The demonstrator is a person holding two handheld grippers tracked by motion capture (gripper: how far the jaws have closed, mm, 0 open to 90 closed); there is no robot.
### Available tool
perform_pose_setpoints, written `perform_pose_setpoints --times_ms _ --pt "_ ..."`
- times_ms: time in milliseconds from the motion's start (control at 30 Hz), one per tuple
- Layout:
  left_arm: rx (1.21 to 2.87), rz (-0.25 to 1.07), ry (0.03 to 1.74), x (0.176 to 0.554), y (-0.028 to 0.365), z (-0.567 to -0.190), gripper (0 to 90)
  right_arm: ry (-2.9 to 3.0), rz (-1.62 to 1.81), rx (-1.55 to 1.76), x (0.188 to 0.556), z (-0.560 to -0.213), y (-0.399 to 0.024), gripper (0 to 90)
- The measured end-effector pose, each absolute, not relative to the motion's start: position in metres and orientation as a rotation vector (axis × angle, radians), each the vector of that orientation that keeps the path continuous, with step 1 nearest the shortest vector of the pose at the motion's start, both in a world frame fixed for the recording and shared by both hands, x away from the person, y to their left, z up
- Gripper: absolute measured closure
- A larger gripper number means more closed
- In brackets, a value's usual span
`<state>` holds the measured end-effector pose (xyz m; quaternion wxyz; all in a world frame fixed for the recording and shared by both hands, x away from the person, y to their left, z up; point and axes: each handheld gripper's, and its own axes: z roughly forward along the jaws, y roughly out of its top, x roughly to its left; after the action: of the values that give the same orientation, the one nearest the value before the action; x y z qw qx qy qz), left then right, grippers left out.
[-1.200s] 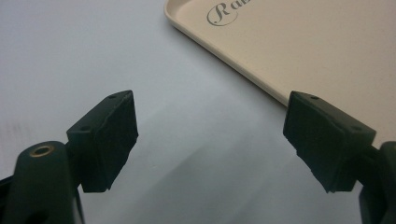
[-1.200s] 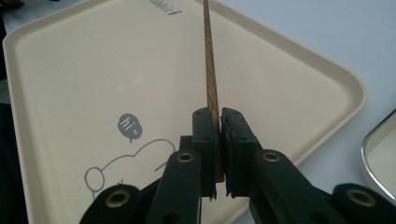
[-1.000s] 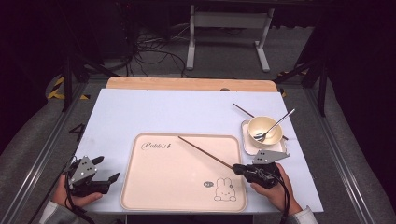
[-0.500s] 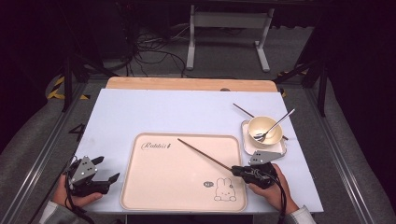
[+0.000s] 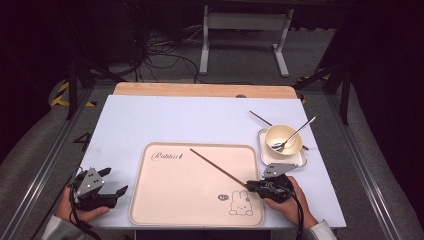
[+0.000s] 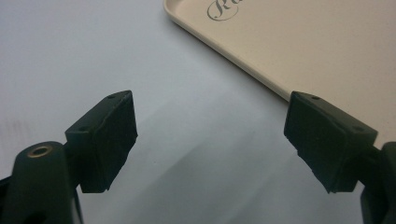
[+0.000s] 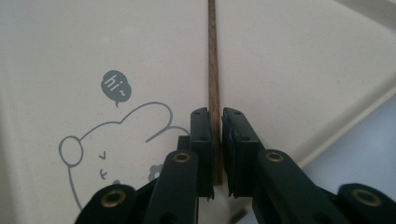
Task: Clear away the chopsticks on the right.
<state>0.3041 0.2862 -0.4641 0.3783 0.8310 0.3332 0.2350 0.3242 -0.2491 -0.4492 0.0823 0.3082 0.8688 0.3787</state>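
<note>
A long brown chopstick (image 5: pixel 215 167) lies slantwise on the beige tray (image 5: pixel 195 200), its near end at my right gripper (image 5: pixel 248 186). In the right gripper view the chopstick (image 7: pixel 213 70) runs straight between the two black jaws of the right gripper (image 7: pixel 215 114). The jaws have just been opening: the stick rests against one pad and a thin gap shows at the other. The tray (image 7: pixel 303 70) bears a rabbit drawing. My left gripper (image 5: pixel 116 181) rests on the white table left of the tray. In its own view the left gripper (image 6: pixel 210 135) stands wide open with nothing between its jaws.
A cream bowl (image 5: pixel 283 140) with a metal spoon (image 5: pixel 295 134) sits on a small white plate (image 5: pixel 300 159) just beyond the right gripper. A second chopstick (image 5: pixel 260 118) lies behind the bowl. The tray corner (image 6: pixel 327 46) is close to the left gripper.
The right gripper has shifted slightly to the left at the tray's right side; the chopstick lies much as before. The left gripper has not moved.
</note>
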Motion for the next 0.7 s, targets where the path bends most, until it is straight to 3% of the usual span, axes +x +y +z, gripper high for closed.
perform_pose_setpoints --times_ms 700 --pt "2.128 0.601 0.849 0.3044 0.2863 -0.4641 17.9 2.562 1.148 0.88 0.3214 -0.4433 -0.2496 69.5"
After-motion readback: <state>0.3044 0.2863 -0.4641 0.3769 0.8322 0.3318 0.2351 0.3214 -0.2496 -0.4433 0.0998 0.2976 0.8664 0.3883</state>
